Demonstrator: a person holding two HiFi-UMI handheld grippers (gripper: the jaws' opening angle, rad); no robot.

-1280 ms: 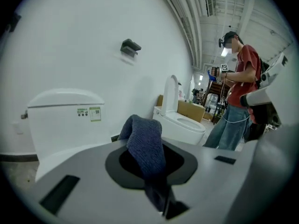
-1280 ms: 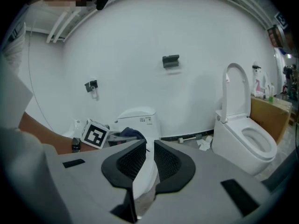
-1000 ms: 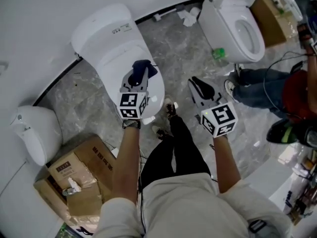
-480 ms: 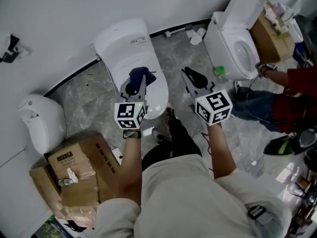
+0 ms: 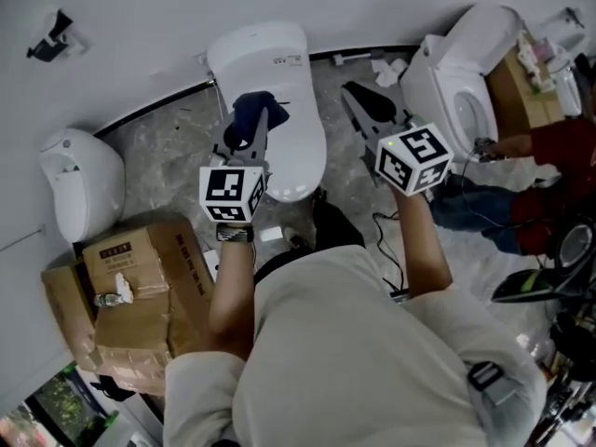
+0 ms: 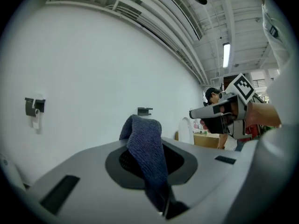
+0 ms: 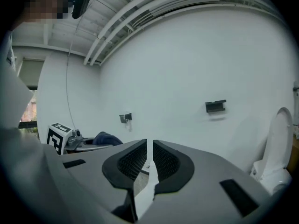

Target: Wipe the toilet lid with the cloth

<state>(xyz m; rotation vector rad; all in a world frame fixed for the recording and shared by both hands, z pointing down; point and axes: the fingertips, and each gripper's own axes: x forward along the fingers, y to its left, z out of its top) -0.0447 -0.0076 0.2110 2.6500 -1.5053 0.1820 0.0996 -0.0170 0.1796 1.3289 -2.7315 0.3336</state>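
- Left gripper view — my left gripper [image 6: 150, 164] pinches the dark blue cloth [image 6: 142, 136], over the toilet lid [image 5: 296, 152].
- My right gripper [image 7: 149, 160]: fingers just closed to a slit — nothing between.

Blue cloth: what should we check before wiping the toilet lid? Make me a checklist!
1. The left gripper holds the cloth: ok, jaws shut on it.
2. The toilet lid is down: ok.
3. The cloth touches the lid: not ok, it hangs up in front of the wall.
4. The right gripper is out of the way: ok, off to the lid's side and empty, jaws just closing to a narrow gap.
5. Where the dirty spots are: cannot tell.
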